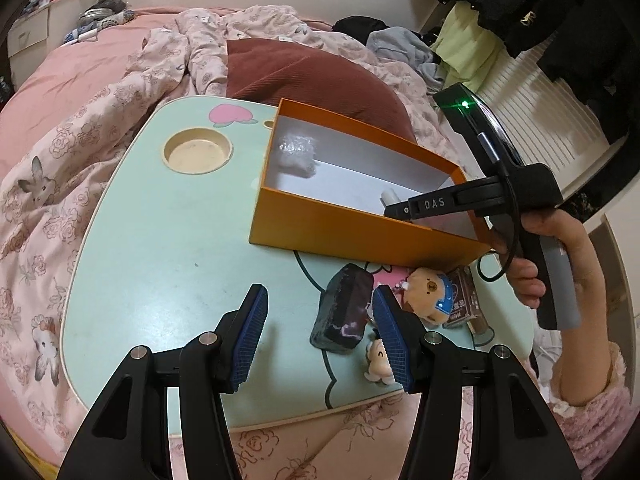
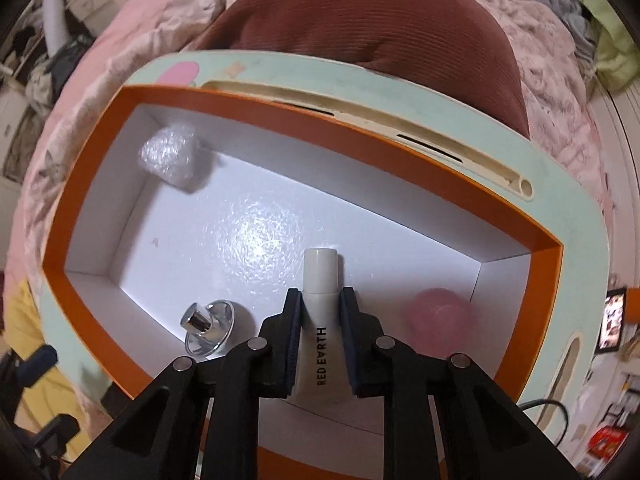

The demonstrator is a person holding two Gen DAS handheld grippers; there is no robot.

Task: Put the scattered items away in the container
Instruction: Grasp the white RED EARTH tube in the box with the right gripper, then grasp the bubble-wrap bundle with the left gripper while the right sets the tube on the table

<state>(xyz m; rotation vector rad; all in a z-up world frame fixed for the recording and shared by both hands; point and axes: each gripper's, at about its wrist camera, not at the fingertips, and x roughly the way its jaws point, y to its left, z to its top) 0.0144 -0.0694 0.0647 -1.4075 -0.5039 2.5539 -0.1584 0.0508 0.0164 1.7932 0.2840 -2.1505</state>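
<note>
**Tube held over the orange box**

The right gripper (image 2: 320, 300) clenches a white tube (image 2: 319, 276) above the orange box (image 2: 420, 148), right of a chrome knob (image 2: 208, 326). The left gripper (image 1: 320, 320) hangs released near a dark block (image 1: 342, 312) on the mint table (image 1: 160, 240).

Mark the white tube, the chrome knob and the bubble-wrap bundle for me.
white tube (image 2: 320, 276): right wrist view, on its cap end past the tool's pads.
chrome knob (image 2: 208, 330): right wrist view, on its round base.
bubble-wrap bundle (image 2: 170, 158): right wrist view, middle of the wrap, in the box's far corner.
</note>
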